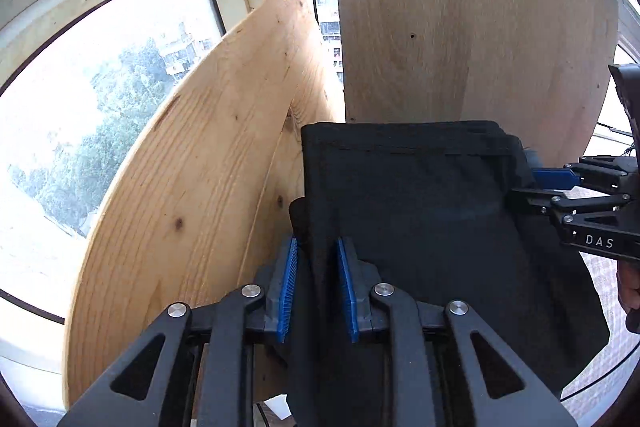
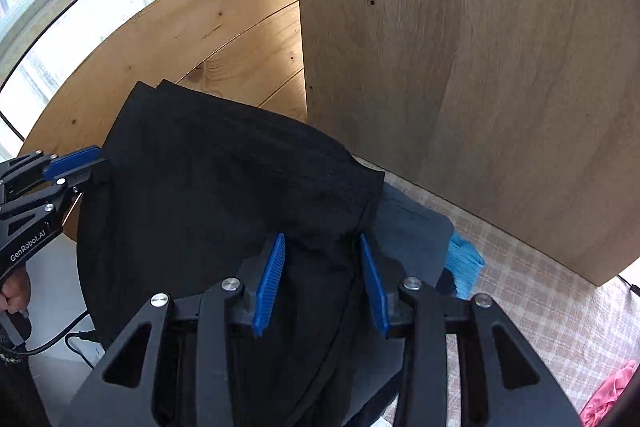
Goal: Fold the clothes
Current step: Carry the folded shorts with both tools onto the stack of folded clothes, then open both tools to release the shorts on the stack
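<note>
A black garment [image 1: 420, 211] fills the lower middle of both views, held up in front of leaning wooden boards [image 1: 208, 163]. The left gripper [image 1: 316, 287] pinches a bunched edge of it between narrowly spaced blue pads [image 1: 289, 287]. The right gripper [image 2: 320, 283] clamps the opposite edge, its jaws a bit wider around thick folds. At lower right of the right view, grey cloth [image 2: 412, 227] and blue cloth [image 2: 464, 263] lie on a checked sheet [image 2: 540, 291]; pink cloth [image 2: 608, 395] sits in the corner.
</note>
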The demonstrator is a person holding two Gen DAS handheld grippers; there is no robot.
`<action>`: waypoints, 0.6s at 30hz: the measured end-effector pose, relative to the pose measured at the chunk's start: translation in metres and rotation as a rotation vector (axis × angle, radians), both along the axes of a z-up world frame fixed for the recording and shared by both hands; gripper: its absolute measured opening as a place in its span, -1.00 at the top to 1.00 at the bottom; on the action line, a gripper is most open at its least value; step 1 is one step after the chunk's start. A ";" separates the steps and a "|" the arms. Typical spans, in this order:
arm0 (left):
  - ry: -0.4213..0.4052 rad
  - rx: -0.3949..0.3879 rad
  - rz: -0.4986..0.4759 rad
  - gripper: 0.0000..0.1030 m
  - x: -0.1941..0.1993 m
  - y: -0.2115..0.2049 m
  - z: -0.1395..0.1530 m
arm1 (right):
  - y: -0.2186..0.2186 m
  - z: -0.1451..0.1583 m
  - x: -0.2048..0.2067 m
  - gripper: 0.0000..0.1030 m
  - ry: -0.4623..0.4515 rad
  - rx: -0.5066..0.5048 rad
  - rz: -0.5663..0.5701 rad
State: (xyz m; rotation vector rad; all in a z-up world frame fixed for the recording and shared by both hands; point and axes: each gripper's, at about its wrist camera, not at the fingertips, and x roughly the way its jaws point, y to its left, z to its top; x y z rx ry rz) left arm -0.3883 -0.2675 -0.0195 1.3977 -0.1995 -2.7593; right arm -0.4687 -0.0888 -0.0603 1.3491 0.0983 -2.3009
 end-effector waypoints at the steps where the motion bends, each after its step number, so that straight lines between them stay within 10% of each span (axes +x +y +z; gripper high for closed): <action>1: 0.011 0.002 0.004 0.59 0.003 -0.001 0.004 | 0.002 0.000 -0.001 0.26 -0.007 -0.014 -0.009; 10: 0.022 0.139 -0.089 0.60 0.049 0.016 -0.005 | 0.020 0.048 0.059 0.26 0.118 -0.079 0.064; 18: -0.059 0.141 -0.047 0.62 0.017 0.022 -0.047 | -0.008 0.006 0.063 0.16 0.026 0.062 0.075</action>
